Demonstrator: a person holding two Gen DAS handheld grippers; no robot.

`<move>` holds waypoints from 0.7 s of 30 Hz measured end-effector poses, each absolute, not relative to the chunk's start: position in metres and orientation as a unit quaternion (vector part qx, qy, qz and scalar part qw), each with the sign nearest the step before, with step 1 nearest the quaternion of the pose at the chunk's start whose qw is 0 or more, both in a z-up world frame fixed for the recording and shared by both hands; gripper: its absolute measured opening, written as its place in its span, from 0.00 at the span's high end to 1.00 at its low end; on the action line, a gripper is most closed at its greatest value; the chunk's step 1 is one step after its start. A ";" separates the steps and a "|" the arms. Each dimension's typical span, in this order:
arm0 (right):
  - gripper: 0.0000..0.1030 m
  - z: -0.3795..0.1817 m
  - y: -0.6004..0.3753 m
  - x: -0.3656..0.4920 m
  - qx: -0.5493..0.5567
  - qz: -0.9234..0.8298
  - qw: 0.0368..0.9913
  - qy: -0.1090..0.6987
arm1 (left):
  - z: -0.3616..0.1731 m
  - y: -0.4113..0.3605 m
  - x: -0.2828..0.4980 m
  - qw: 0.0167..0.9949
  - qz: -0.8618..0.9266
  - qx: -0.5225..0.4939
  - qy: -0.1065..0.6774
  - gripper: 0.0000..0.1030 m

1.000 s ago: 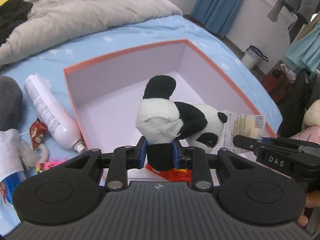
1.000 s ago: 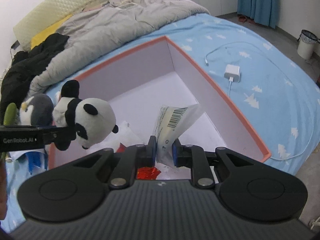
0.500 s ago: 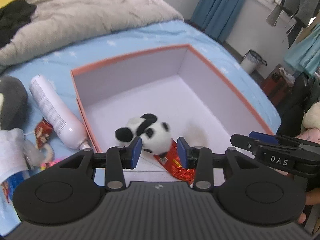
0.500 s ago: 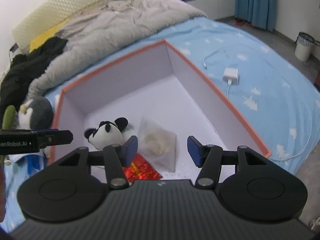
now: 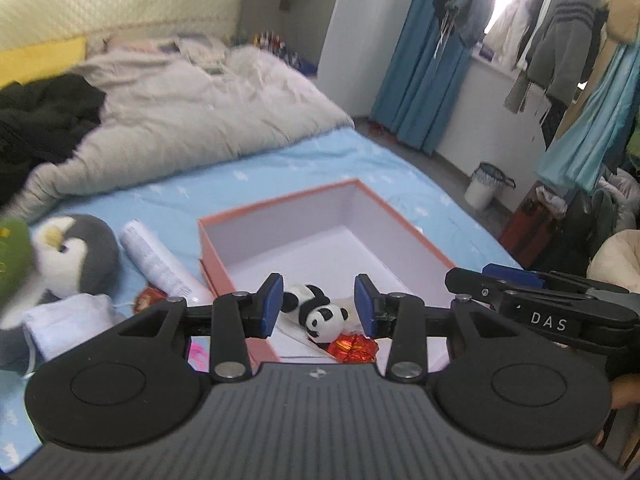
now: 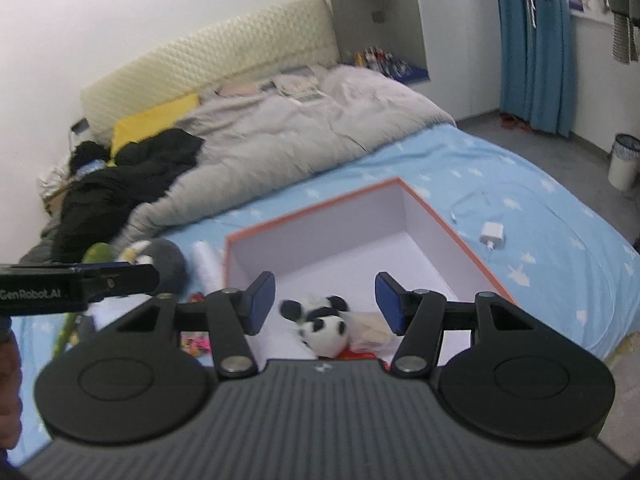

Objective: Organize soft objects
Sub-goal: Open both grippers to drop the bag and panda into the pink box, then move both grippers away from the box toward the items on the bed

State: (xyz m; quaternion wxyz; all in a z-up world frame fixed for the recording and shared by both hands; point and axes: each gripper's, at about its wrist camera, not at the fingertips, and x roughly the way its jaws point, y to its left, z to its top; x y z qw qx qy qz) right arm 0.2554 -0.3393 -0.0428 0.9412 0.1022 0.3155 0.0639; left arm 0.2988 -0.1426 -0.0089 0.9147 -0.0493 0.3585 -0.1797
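Both drops done. A sec ago my left gripper (image 5: 318, 306) had the panda plush (image 5: 316, 312) pinched and my right gripper (image 6: 325, 304) had the clear packet (image 6: 370, 330) with the barcode label; both sets of jaws have just been opening and now stand apart w/ nothing between the pads. Both rigs have also lifted back, so the orange box (image 5: 280, 204) looks smaller than before.

Panda now lies on its side inside the box, at the near end, just beside the red foil wrapper (image 5: 352, 350). Packet sits next to it in the same near end, toward the box's right wall. My read: two items filed, free to fetch the next one.

Outside the box, off its left wall: white spray can (image 5: 160, 262) nearly touching the wall, then the penguin plush (image 5: 76, 256) further left, w/ a white cloth (image 5: 68, 320) near it. Probably the penguin goes next.

Box rests on a blue star-print bedsheet (image 6: 500, 184). Beyond its far wall: a grey duvet (image 6: 300, 128) and black clothes (image 6: 120, 176). Off its right wall: white charger (image 6: 493, 234) and cable. Blue curtains (image 6: 532, 40) and a bin (image 6: 622, 158) further off.
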 end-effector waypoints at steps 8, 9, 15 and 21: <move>0.43 -0.009 -0.308 0.210 0.096 0.099 0.952 0.272 | 0.021 -0.101 0.235 0.931 -0.166 -0.054 0.320 0.56; 0.43 -0.006 -0.304 0.205 0.094 0.103 0.953 0.267 | 0.024 -0.096 0.226 0.934 -0.162 -0.054 0.314 0.56; 0.43 0.001 -0.280 0.181 0.087 0.124 0.955 0.255 | 0.035 -0.068 0.183 0.943 -0.145 -0.064 0.293 0.56; 0.43 -0.001 -0.254 0.162 0.079 0.146 0.955 0.247 | 0.031 -0.042 0.149 0.946 -0.122 -0.072 0.291 0.56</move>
